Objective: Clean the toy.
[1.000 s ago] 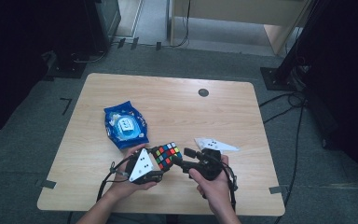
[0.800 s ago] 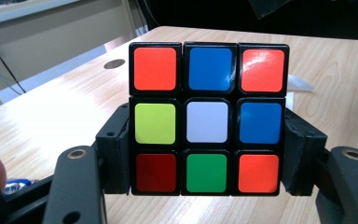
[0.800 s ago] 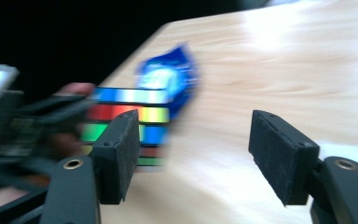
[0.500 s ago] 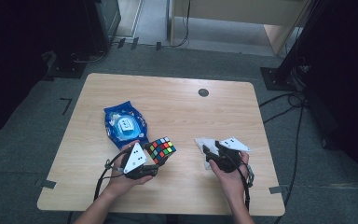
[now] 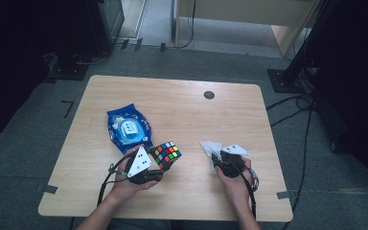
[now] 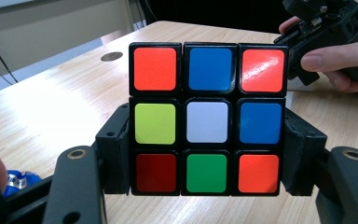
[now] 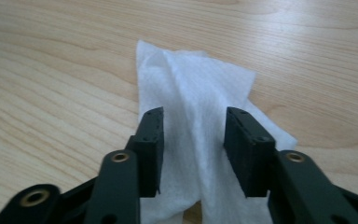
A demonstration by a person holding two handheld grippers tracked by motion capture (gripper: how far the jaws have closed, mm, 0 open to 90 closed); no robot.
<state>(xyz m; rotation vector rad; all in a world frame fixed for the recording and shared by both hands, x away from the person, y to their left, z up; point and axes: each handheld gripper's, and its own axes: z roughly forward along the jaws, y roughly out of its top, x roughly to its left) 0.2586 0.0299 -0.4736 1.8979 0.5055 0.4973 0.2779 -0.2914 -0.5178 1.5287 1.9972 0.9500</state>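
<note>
A scrambled Rubik's cube (image 5: 166, 154) (image 6: 207, 119) is held just above the wooden table (image 5: 182, 115), and my left gripper (image 5: 159, 164) (image 6: 207, 156) is shut on its two sides. A crumpled white wipe (image 5: 209, 147) (image 7: 196, 88) lies on the table to the right of it. My right gripper (image 5: 216, 160) (image 7: 193, 140) points down onto the wipe. Its jaws have just been closing and stand either side of a raised fold of the wipe, with a gap still showing at each pad.
A blue snack packet (image 5: 128, 128) lies left of the cube, touching nothing. A small dark round hole (image 5: 209, 95) (image 6: 111, 56) sits at the far side of the table. In the left gripper view the other hand (image 6: 328, 58) shows at upper right.
The right hand left the cube's side, moved right and sank onto the wipe, and its jaws narrowed. The left hand and cube stayed put.
</note>
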